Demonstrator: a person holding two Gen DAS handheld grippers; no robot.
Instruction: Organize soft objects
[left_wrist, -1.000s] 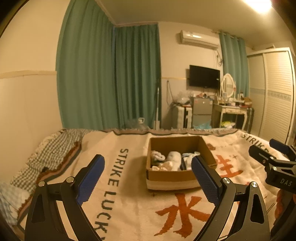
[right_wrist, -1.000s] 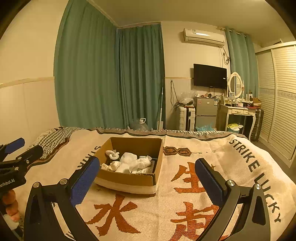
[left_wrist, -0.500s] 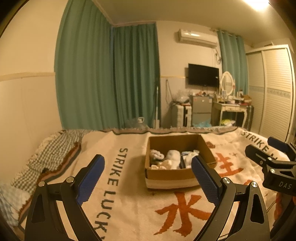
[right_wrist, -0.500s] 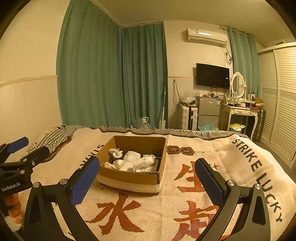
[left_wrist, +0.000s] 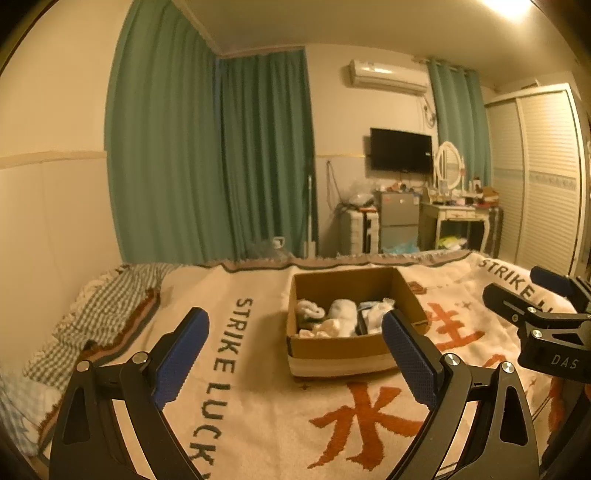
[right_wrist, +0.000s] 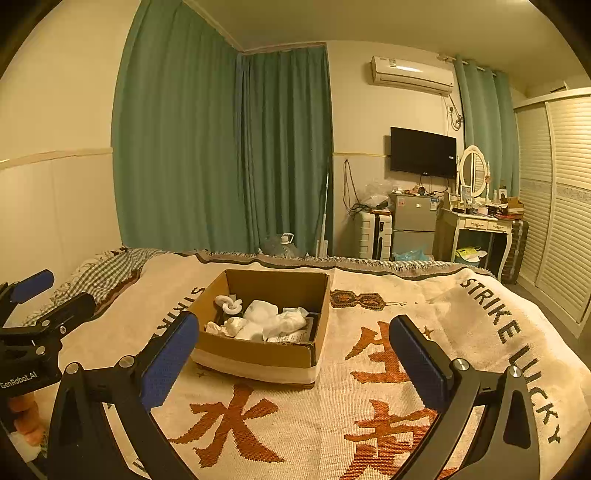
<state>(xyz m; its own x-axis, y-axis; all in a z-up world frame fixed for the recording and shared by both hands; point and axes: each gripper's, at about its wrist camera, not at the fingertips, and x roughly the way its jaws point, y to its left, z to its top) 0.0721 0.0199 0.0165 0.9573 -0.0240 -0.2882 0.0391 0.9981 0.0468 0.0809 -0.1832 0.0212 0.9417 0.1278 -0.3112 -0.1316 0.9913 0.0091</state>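
An open cardboard box (left_wrist: 343, 347) stands on the blanket-covered bed (left_wrist: 258, 406); it also shows in the right wrist view (right_wrist: 258, 354). Inside lie several white soft objects (left_wrist: 341, 317), rolled and bunched, also visible in the right wrist view (right_wrist: 262, 319). My left gripper (left_wrist: 295, 354) is open and empty, held above the blanket in front of the box. My right gripper (right_wrist: 295, 358) is open and empty, also in front of the box. Each gripper appears in the other's view: the right one (left_wrist: 532, 295) and the left one (right_wrist: 48, 299).
The cream blanket (right_wrist: 369, 406) with orange characters and "STRIKE LUCKY" lettering covers the bed. A checked cloth (left_wrist: 103, 306) lies at the left edge. Beyond the bed are green curtains (left_wrist: 221, 166), a small fridge (right_wrist: 412, 225), a dressing table (right_wrist: 480, 229) and a wardrobe (right_wrist: 554, 206).
Both views shifted slightly; the cameras tilted up a little and the box sits a bit lower and closer in frame. Both grippers stay open and empty.
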